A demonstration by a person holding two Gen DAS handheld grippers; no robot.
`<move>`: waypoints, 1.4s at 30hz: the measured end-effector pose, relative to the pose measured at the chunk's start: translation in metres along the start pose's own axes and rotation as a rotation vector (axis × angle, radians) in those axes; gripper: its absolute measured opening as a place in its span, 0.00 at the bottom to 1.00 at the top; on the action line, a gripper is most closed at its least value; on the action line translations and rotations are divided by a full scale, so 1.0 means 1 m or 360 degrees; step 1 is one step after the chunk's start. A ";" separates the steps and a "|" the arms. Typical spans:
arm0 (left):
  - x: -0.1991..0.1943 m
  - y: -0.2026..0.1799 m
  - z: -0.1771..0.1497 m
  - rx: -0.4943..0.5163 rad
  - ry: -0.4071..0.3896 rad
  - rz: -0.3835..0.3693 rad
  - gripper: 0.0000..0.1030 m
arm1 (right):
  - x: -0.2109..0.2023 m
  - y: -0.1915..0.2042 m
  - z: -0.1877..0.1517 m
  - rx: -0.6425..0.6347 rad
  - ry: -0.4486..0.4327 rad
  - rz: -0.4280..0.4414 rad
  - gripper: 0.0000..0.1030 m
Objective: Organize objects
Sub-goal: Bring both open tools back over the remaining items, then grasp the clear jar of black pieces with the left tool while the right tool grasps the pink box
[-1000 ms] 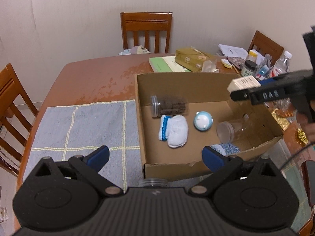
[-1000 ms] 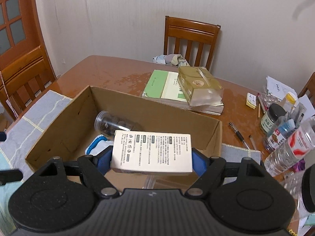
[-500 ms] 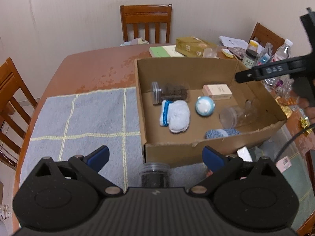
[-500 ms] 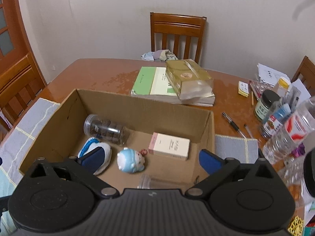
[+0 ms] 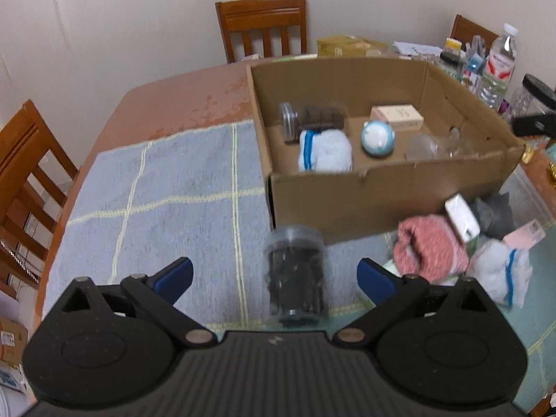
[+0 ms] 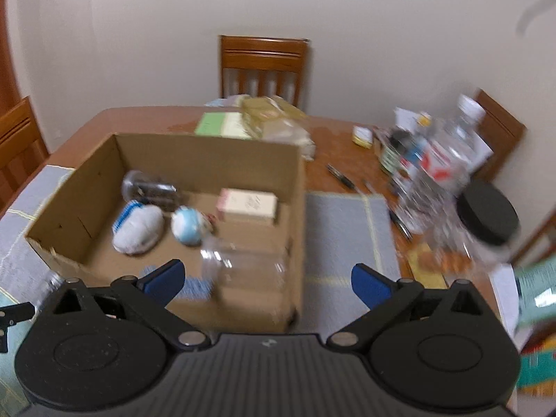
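A cardboard box (image 5: 382,194) (image 6: 80,170) holds a dark-filled jar (image 5: 312,120), a white sock bundle (image 5: 325,151), a blue-white ball toy (image 5: 377,138), a pale carton (image 5: 398,117) (image 6: 248,205) and a clear jar (image 6: 243,267). A second dark-filled jar (image 5: 295,274) lies on the mat in front of the box, between the jaws of my open left gripper (image 5: 274,278). My right gripper (image 6: 266,283) is open and empty, above the box's near right corner.
Right of the jar lie a pink sock (image 5: 431,246), a white sock (image 5: 504,274) and a grey item (image 5: 497,212). Bottles and jars (image 6: 434,170), books (image 6: 226,125) and pens (image 6: 340,175) crowd the far table. Wooden chairs (image 5: 264,26) stand around it.
The right gripper let go of the pale carton, which now lies in the box, and pulled back to the right. The left gripper drew back and down until the front jar came between its jaws.
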State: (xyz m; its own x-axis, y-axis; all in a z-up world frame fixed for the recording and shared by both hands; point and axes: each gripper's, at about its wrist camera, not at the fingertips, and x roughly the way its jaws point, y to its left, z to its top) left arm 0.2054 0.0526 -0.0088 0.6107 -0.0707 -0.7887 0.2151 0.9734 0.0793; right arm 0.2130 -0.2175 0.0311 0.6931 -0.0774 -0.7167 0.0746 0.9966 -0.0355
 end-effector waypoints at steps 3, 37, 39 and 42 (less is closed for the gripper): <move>0.006 0.001 -0.008 -0.0018 0.0025 0.0023 0.97 | 0.003 -0.007 -0.029 0.0056 0.0074 -0.0066 1.00; 0.032 0.036 -0.041 -0.0128 0.0192 0.0120 0.97 | 0.037 -0.020 -0.099 0.0034 0.0391 -0.0095 1.00; 0.031 0.044 -0.044 -0.0140 0.0200 0.0160 0.97 | 0.037 -0.022 -0.100 0.0031 0.0393 -0.0104 1.00; 0.032 0.057 -0.048 -0.0179 0.0214 0.0220 0.97 | 0.037 -0.026 -0.101 0.0034 0.0394 -0.0116 1.00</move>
State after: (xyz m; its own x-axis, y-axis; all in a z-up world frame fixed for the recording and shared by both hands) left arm 0.2010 0.1162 -0.0590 0.5199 0.0874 -0.8497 0.0452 0.9905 0.1296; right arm 0.1644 -0.2431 -0.0648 0.4886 -0.1371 -0.8617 0.1349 0.9876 -0.0807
